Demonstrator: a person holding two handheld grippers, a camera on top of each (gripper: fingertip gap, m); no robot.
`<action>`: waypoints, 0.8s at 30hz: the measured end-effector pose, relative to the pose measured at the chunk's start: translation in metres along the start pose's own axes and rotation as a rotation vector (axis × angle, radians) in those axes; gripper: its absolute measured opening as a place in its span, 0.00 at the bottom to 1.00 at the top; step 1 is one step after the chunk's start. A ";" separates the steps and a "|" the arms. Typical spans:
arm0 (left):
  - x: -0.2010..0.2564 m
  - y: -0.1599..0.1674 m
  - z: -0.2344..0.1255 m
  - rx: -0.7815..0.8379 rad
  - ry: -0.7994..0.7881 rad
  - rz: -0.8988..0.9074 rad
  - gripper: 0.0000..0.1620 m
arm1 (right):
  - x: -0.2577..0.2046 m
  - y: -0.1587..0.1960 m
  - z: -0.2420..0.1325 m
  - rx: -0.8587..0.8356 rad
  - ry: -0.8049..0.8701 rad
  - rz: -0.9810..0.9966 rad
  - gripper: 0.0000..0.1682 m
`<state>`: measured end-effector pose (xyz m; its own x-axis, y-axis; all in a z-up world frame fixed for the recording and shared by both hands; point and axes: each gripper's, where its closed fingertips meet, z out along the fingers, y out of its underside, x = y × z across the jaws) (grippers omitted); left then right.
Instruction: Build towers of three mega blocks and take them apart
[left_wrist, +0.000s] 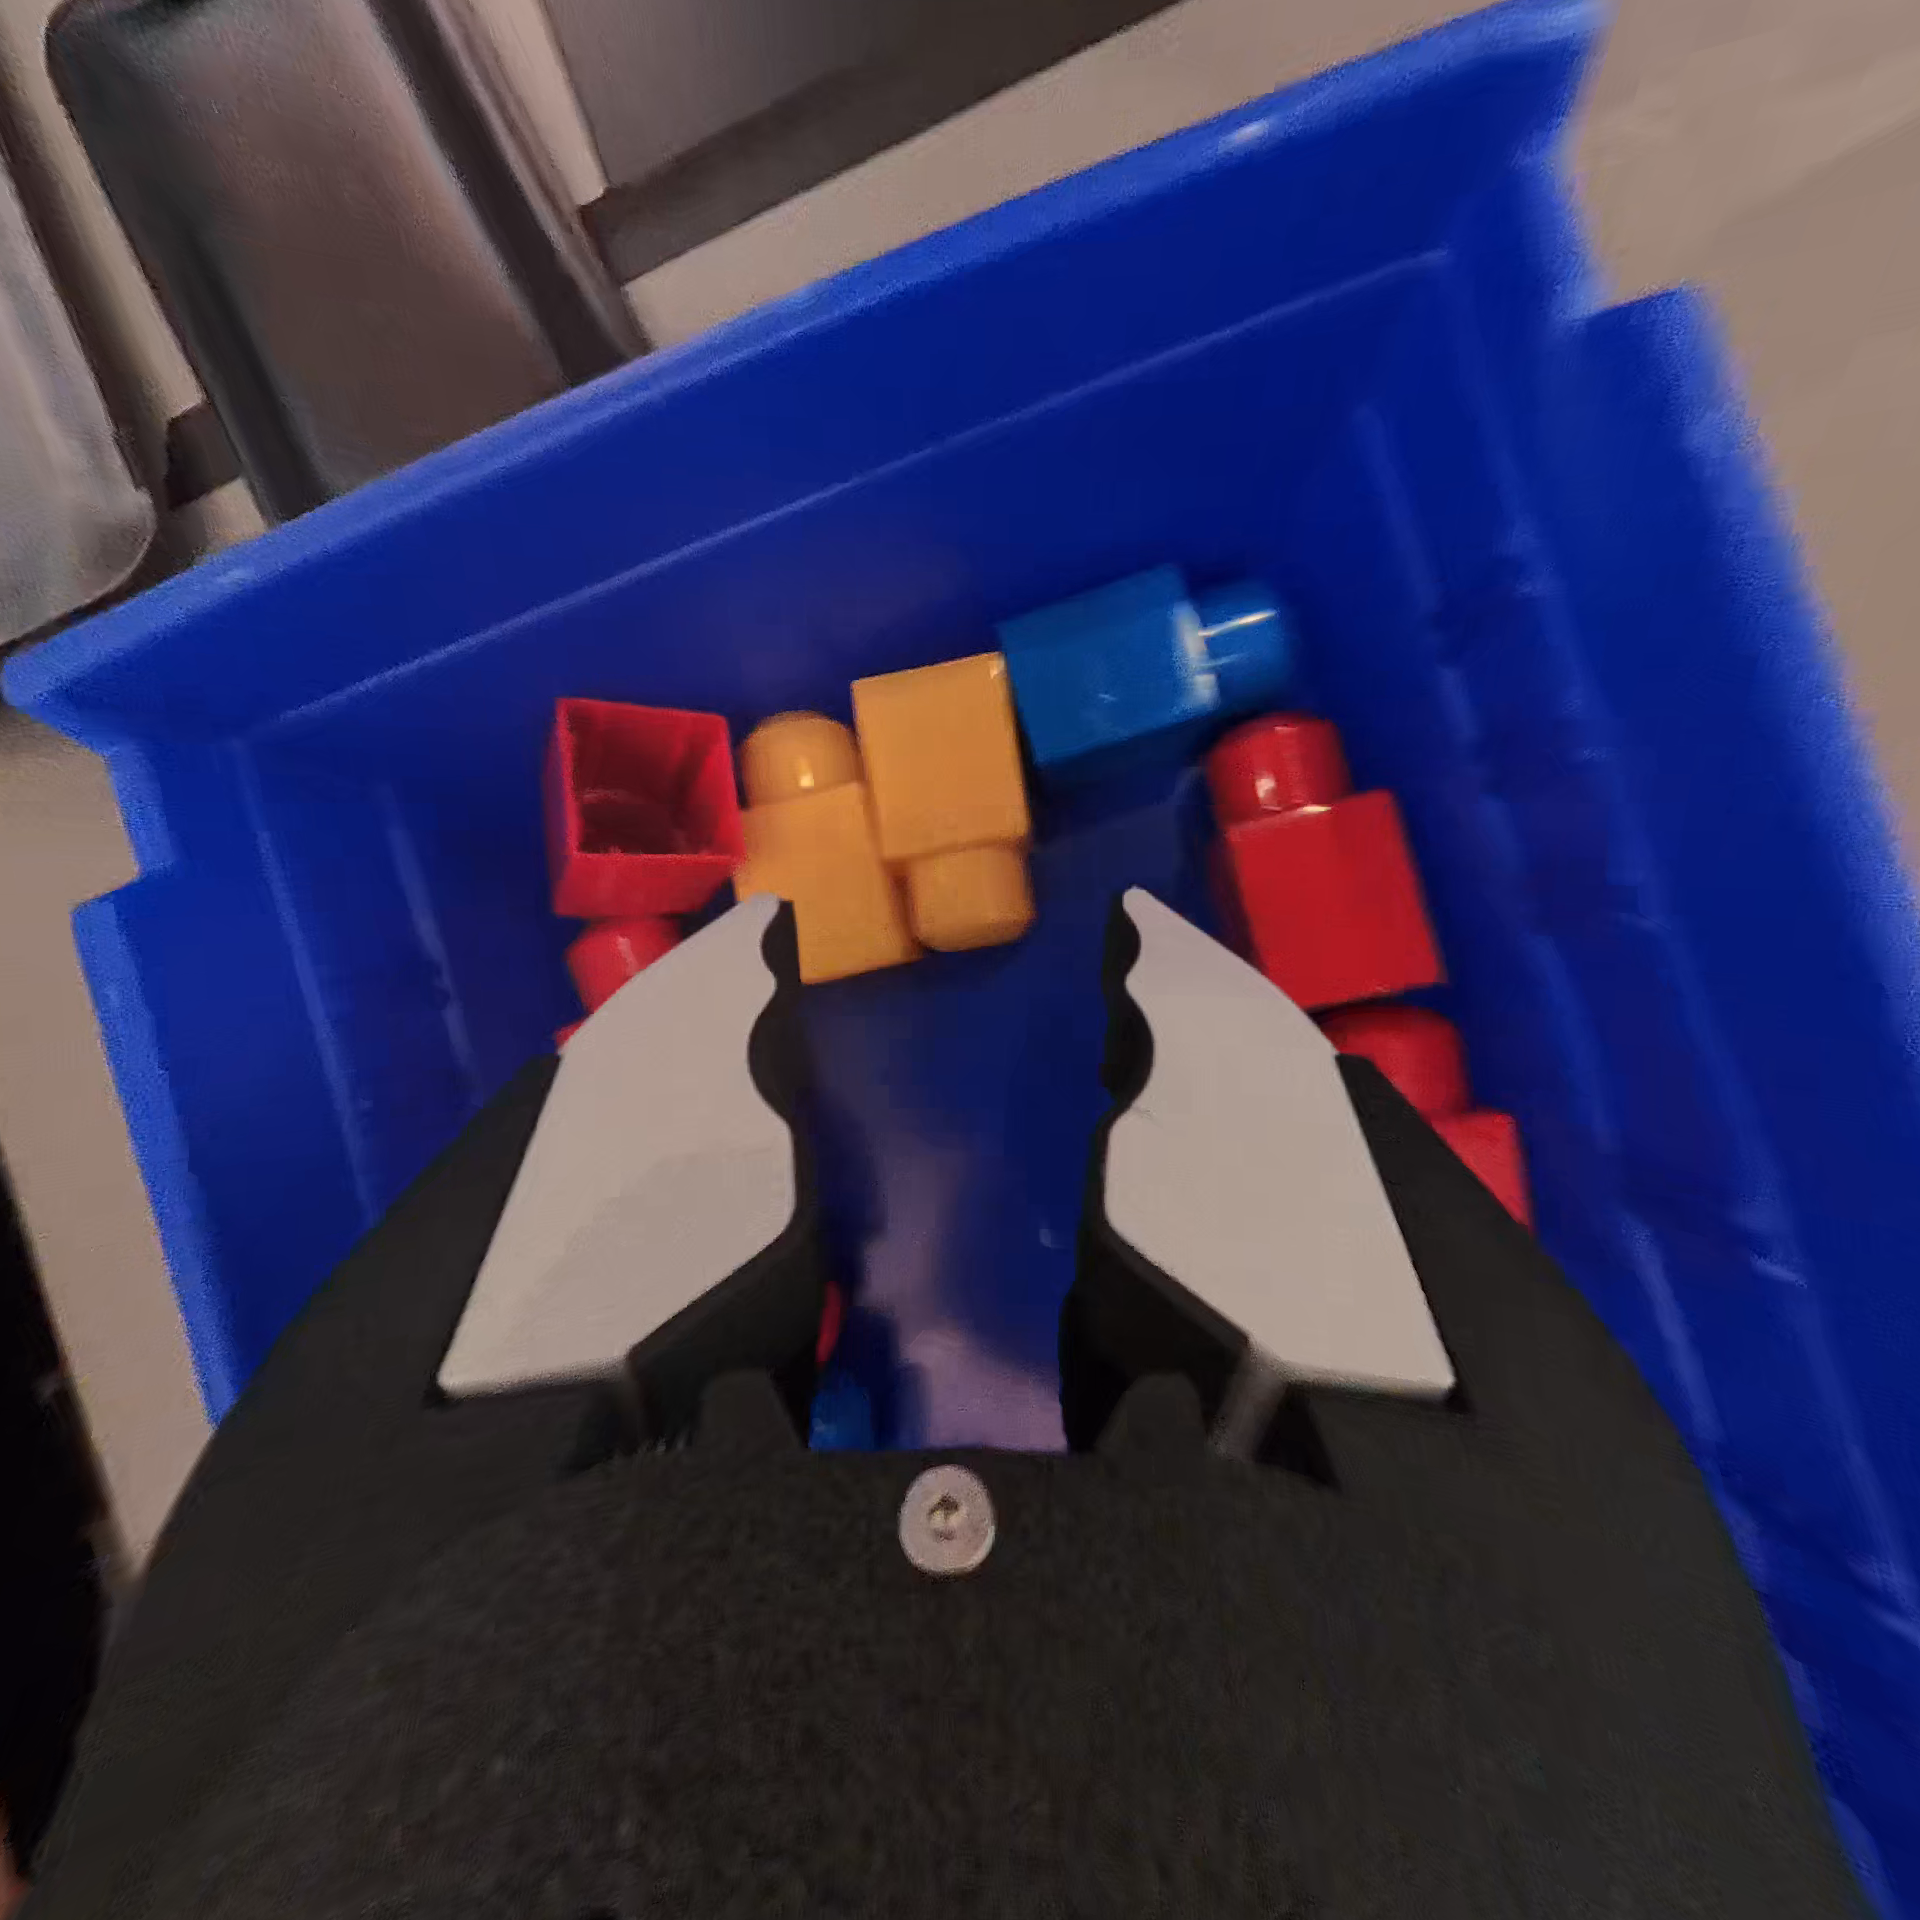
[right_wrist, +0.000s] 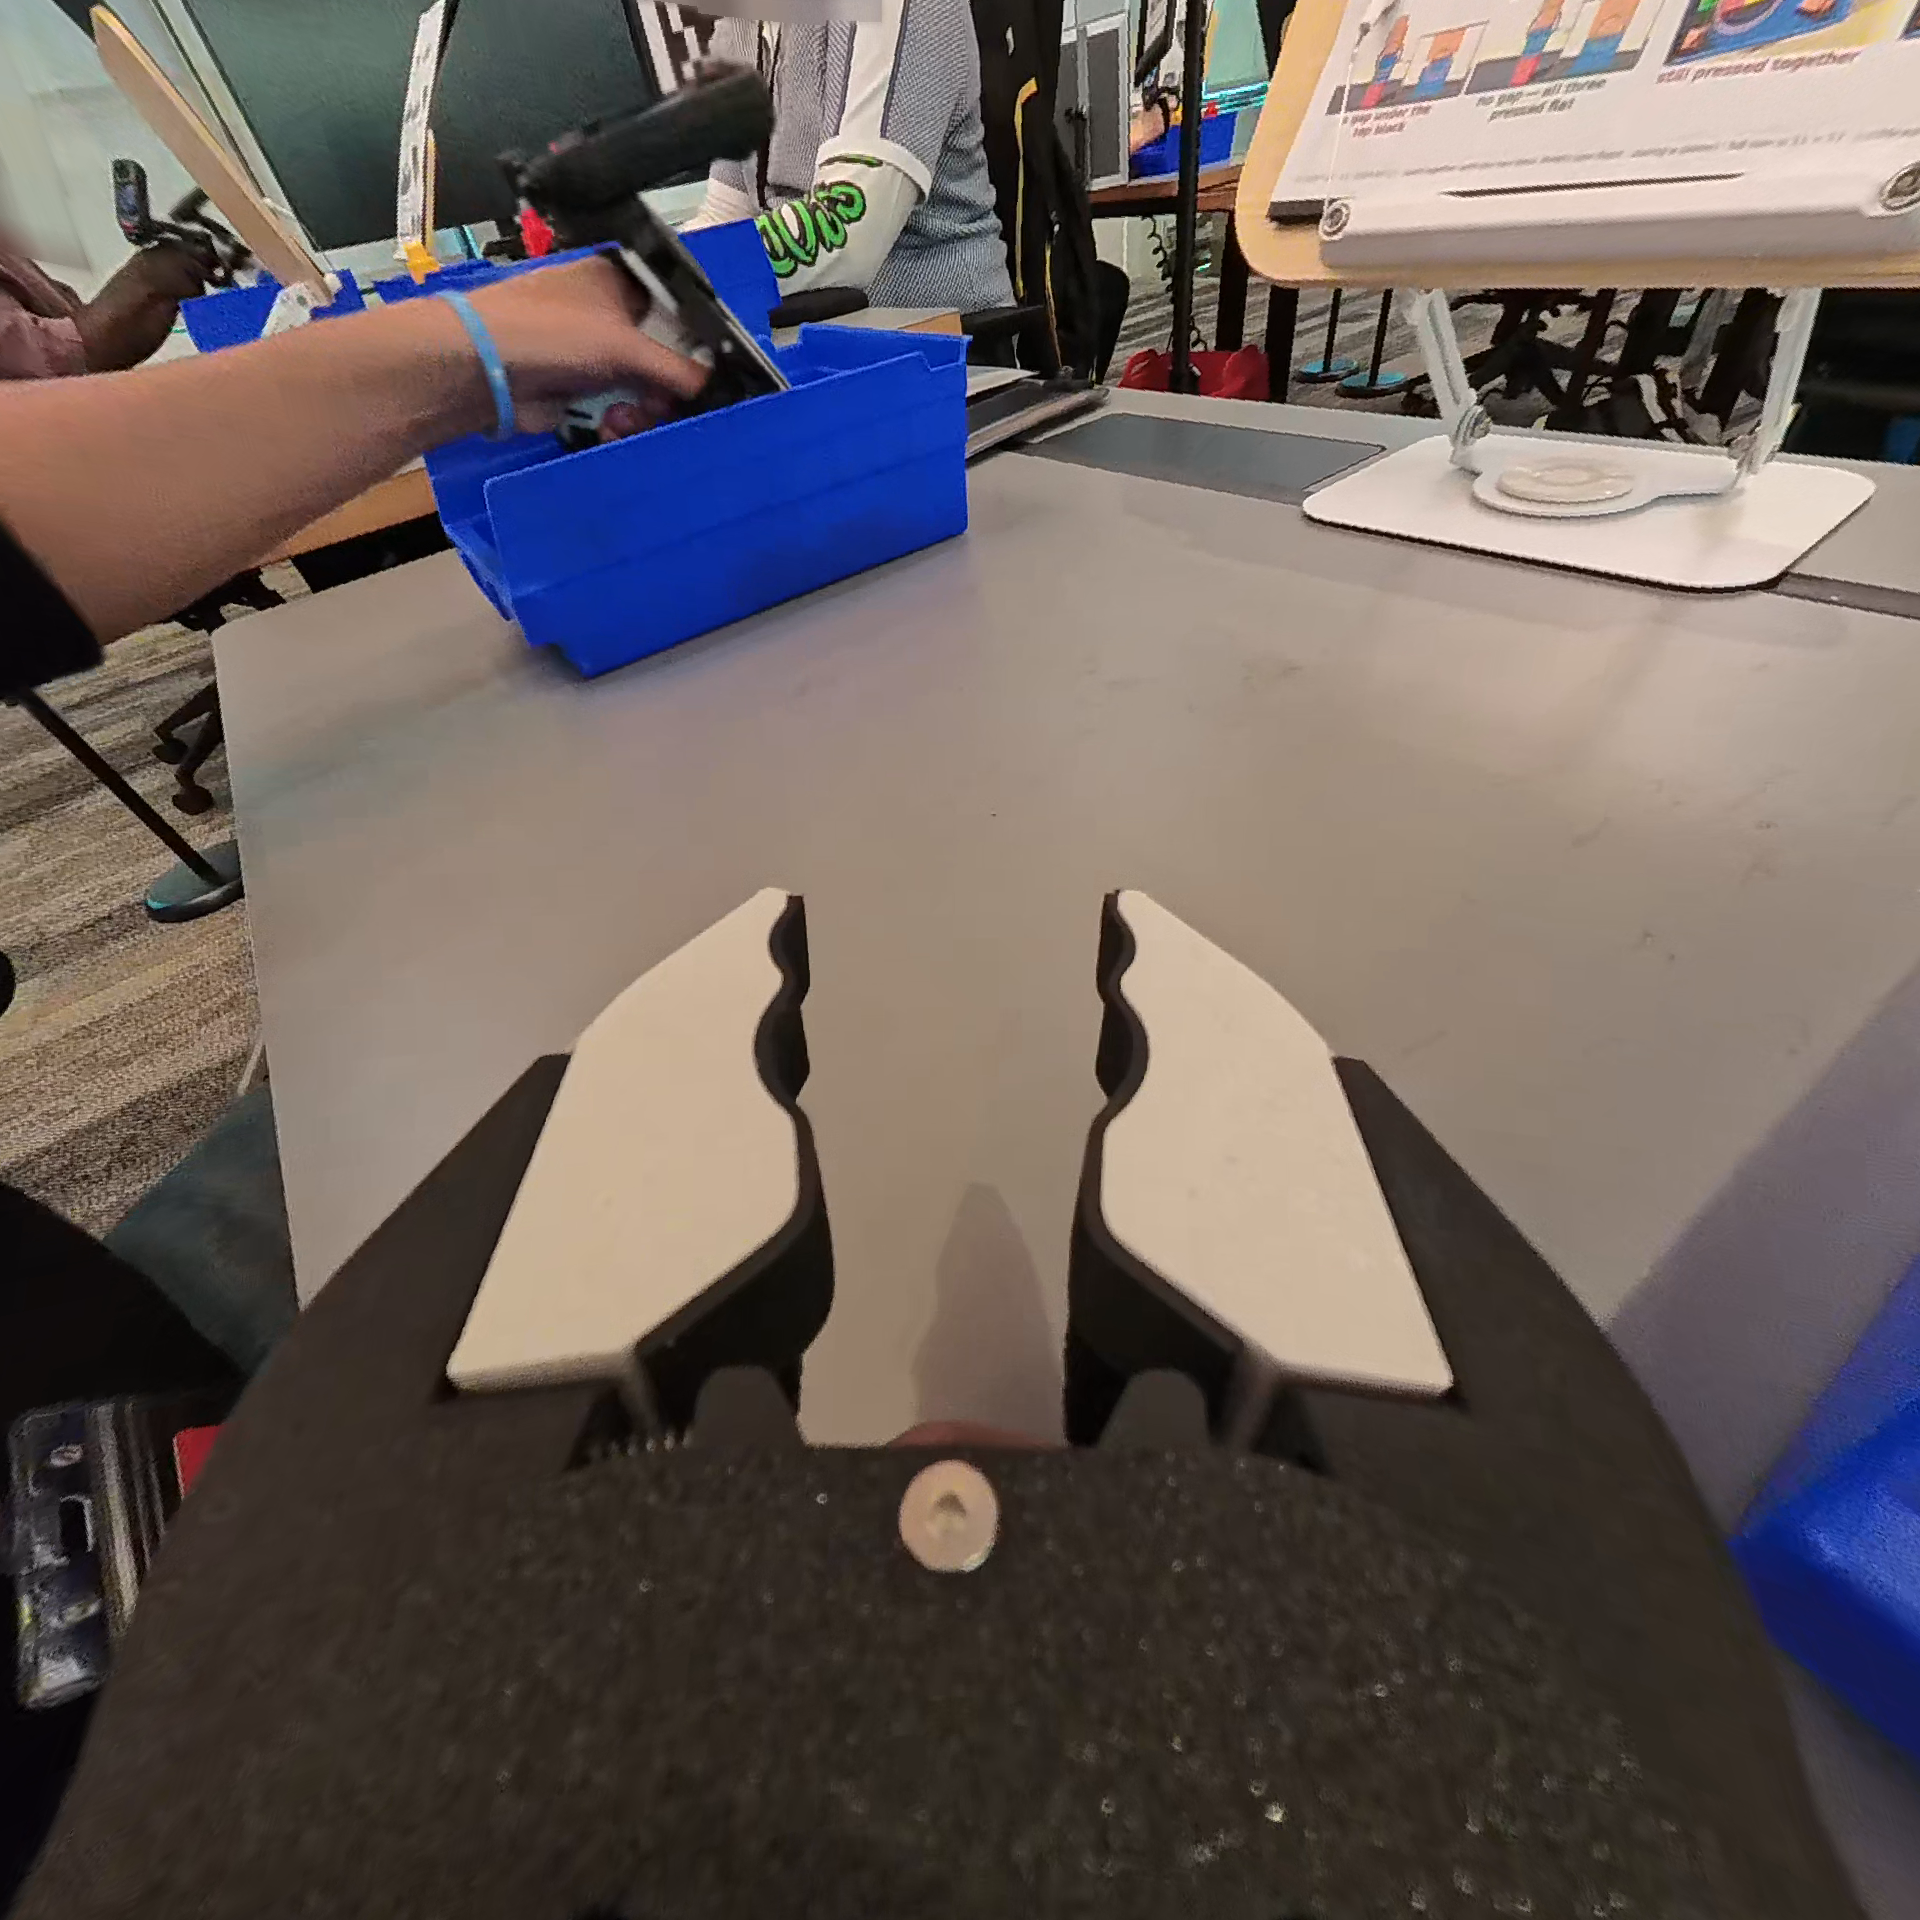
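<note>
Your left gripper (left_wrist: 945, 914) is down inside the blue bin (left_wrist: 1039, 436), jaws apart, nothing between them. Left to right along the far wall: a red block (left_wrist: 639, 821) lying hollow side up, two yellow blocks (left_wrist: 831, 883) (left_wrist: 945, 769) touching each other, a blue block (left_wrist: 1112, 665) on its side, then a red block (left_wrist: 1325, 894) by the right wall. The left fingertip sits just beside the nearer yellow block; I can't tell if it touches. Step, as I read it: fetching the first block, no tower started. Next you need to centre the jaws on one block's flat sides, likely a yellow, then close. Your right gripper (right_wrist: 951, 914) hovers over the bare grey table (right_wrist: 1351, 831), jaws apart, empty, well apart from the bin.
</note>
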<state>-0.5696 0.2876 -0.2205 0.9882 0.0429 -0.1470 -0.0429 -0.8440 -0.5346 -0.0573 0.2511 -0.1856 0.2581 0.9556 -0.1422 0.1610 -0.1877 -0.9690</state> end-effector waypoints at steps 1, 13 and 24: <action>-0.007 0.001 0.006 -0.034 -0.017 -0.001 0.35 | -0.001 0.000 0.000 -0.002 -0.001 -0.003 0.31; -0.032 0.009 0.023 -0.211 0.027 -0.096 0.20 | -0.005 0.006 0.003 -0.031 -0.017 -0.020 0.31; -0.029 0.026 0.045 -0.397 0.091 -0.115 0.23 | -0.007 0.007 0.002 -0.040 -0.026 -0.023 0.30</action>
<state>-0.6061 0.2880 -0.2676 0.9929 0.1166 -0.0214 0.1110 -0.9777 -0.1783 -0.0599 0.2438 -0.1921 0.2294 0.9653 -0.1251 0.2049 -0.1736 -0.9633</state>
